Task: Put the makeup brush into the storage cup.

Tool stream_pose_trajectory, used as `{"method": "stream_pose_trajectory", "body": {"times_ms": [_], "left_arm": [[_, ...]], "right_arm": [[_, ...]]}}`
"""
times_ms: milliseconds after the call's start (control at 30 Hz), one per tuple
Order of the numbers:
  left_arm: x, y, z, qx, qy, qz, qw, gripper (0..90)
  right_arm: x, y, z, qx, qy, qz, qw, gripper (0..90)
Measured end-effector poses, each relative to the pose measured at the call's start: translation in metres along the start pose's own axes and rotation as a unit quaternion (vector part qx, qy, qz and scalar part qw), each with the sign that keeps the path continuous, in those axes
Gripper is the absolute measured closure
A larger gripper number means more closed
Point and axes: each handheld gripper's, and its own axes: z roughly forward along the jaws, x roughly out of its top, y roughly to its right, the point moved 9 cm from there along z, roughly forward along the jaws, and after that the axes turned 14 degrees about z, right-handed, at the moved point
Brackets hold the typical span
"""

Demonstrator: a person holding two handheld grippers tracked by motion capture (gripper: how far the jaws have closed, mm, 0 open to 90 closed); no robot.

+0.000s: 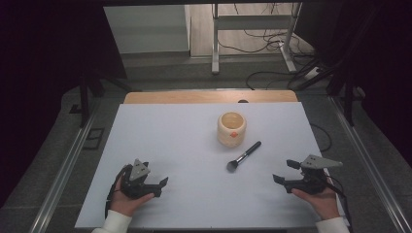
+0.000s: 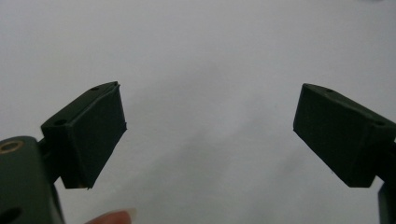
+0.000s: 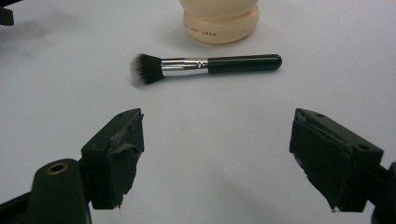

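A cream ceramic jar (image 1: pixel 231 128) stands upright near the middle of the white table top (image 1: pixel 184 145). Just in front of it lies a makeup brush (image 1: pixel 244 156) with a black handle, silver ferrule and dark bristles tipped white. In the right gripper view the brush (image 3: pixel 205 65) lies crosswise ahead of the jaws, bristles to the left, with the jar (image 3: pixel 220 21) behind it. My right gripper (image 1: pixel 285 171) rests open at the front right, nothing between its jaws. My left gripper (image 1: pixel 162 187) rests open at the front left, over bare table.
A wooden strip (image 1: pixel 209 96) edges the table's far side. Beyond it are a metal desk frame (image 1: pixel 252 29) and loose cables (image 1: pixel 272 73) on the floor. Metal rails (image 1: pixel 63 170) run along both sides of the table.
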Motion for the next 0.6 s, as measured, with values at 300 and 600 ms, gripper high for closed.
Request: {"method": "stream_pose_trajectory", "body": {"times_ms": [300,600], "left_arm": [[-0.0017,0.0026,-0.0017,0.0,-0.003,0.005,1.0,10.1],[0.0013,0.0021,-0.0007,0.001,0.0,0.008,1.0,10.2]], "right_arm": [[-0.0044,-0.0004,0.0021,-0.003,-0.016,-0.009,0.9998,16.0],[-0.0084,-0.0054,-0.0015,-0.003,-0.019,-0.012,0.9997,14.1]]}}
